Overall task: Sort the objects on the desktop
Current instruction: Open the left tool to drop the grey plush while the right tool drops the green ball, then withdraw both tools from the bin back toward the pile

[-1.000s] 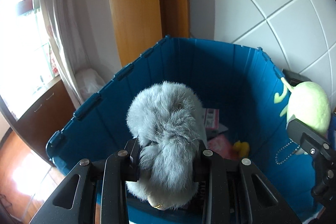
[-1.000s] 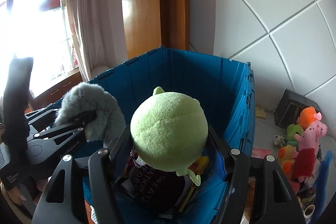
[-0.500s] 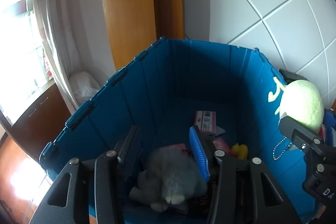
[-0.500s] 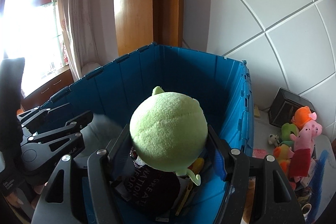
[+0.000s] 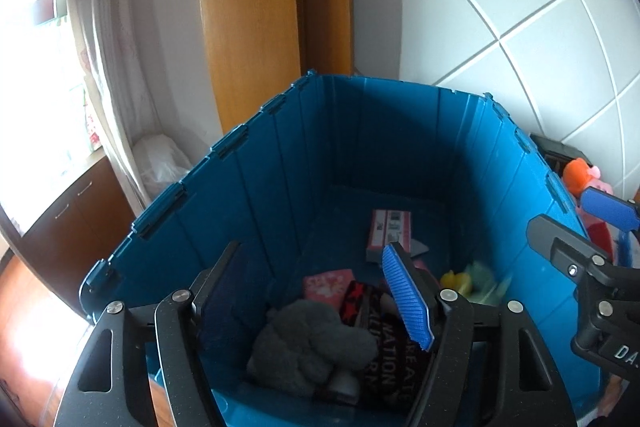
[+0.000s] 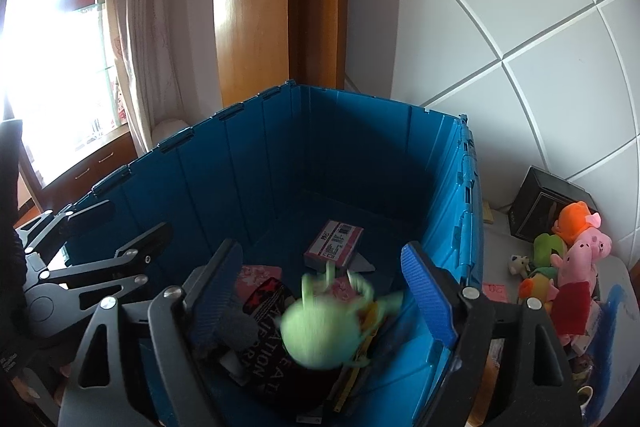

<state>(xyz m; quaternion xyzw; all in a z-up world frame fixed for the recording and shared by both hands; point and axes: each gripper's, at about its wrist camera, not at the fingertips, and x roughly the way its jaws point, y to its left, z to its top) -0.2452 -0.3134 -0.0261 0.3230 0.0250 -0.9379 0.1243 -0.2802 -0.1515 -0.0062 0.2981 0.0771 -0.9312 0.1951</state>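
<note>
Left gripper (image 5: 316, 291) jaws just spread apart, empty; grey fluffy toy (image 5: 312, 343) lies below on the floor of the blue crate (image 5: 256, 187), touching neither pad. Right gripper (image 6: 324, 291) jaws just widened too, gripping nothing; green plush (image 6: 320, 331) blurred between and below them, over a black printed item (image 6: 268, 343). Farther in: pink-white box (image 6: 334, 241). Beyond the crate, right: plush toys (image 6: 576, 251) on the desk.

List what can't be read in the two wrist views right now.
- Green plush, right wrist: motion blur, shape and resting spot unclear.
- Black printed item, left wrist: text partly covered by gray plush and gripper finger.
- Toy pile, right wrist: lower part cut off by gripper frame.
</note>
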